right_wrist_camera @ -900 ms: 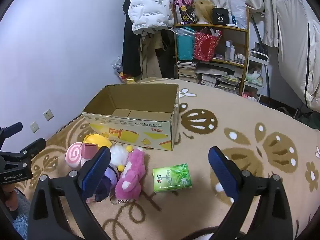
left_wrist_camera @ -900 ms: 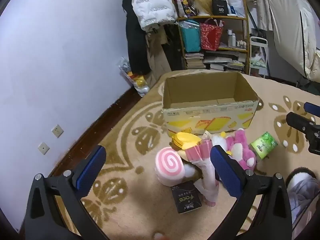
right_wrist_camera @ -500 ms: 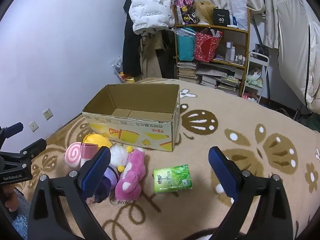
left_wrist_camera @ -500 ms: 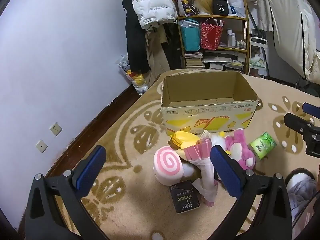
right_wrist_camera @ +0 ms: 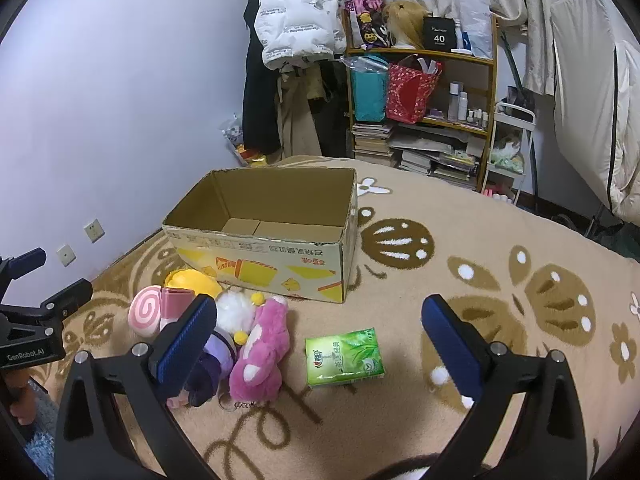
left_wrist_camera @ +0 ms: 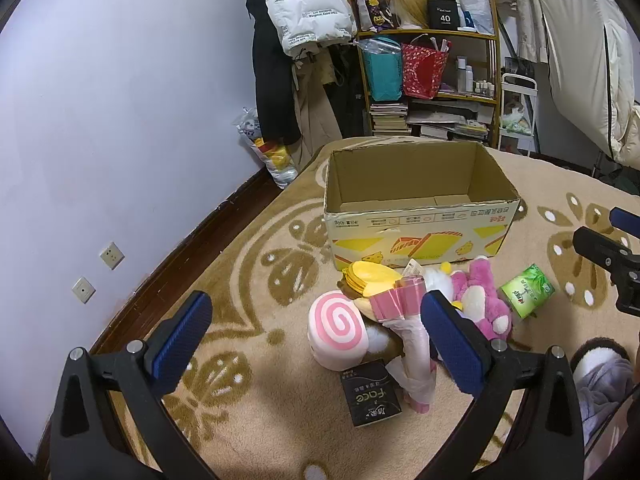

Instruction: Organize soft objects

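Almost nothing has moved in the last second: both wrist views drifted only slightly and every object lies where it did. The left gripper hangs released over the carpet, jaws spread wide with nothing between the blue pads. The right gripper is likewise spread and gripping nothing, hovering above the green tissue pack. The open cardboard box sits upright on the carpet toward the wall-side edge, interior bare as far as visible. The soft pile lies just in front of the box's printed long side: a pink swirl roll cushion, a yellow plush touching the box base, a white pom-pom plush, a pink plush toy lying on its side, and a purple plush partly hidden behind the right gripper's near finger. A pink wrapped bundle lies across the swirl cushion. A black "face" tissue pack lies flat just beside the swirl cushion, on the side away from the box. The green tissue pack lies flat, apart from the pink plush toy and off the box's near corner. A cluttered shelf and a white puffer jacket stand against the far wall.
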`<action>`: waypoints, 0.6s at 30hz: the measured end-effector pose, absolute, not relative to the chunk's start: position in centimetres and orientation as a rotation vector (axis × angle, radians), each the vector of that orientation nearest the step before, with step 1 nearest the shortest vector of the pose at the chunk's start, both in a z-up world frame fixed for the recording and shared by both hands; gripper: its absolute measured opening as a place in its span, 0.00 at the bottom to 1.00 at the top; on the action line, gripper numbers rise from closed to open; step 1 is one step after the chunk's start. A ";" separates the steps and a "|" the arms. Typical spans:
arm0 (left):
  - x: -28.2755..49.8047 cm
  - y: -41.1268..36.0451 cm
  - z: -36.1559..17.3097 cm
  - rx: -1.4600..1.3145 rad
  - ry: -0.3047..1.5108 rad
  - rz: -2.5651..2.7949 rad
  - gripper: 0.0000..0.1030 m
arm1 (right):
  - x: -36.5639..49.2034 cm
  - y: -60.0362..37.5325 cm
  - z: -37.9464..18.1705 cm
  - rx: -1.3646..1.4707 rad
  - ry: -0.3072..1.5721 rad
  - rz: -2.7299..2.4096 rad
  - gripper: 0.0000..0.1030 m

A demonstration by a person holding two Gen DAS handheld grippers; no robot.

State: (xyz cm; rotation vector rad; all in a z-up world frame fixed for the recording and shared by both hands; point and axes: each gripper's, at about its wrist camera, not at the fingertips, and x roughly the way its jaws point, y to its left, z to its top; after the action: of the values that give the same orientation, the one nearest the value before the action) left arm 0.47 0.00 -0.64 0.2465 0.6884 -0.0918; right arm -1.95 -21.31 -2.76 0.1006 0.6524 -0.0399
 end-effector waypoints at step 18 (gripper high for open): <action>0.4 0.1 -0.6 0.244 0.689 -0.092 1.00 | -1.9 -21.2 -2.8 0.097 0.659 -0.038 1.00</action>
State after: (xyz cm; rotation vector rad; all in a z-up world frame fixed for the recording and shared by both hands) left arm 0.41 0.06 -0.56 0.2442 0.6888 -0.0921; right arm -1.86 -21.19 -2.85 0.0968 0.6586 -0.0385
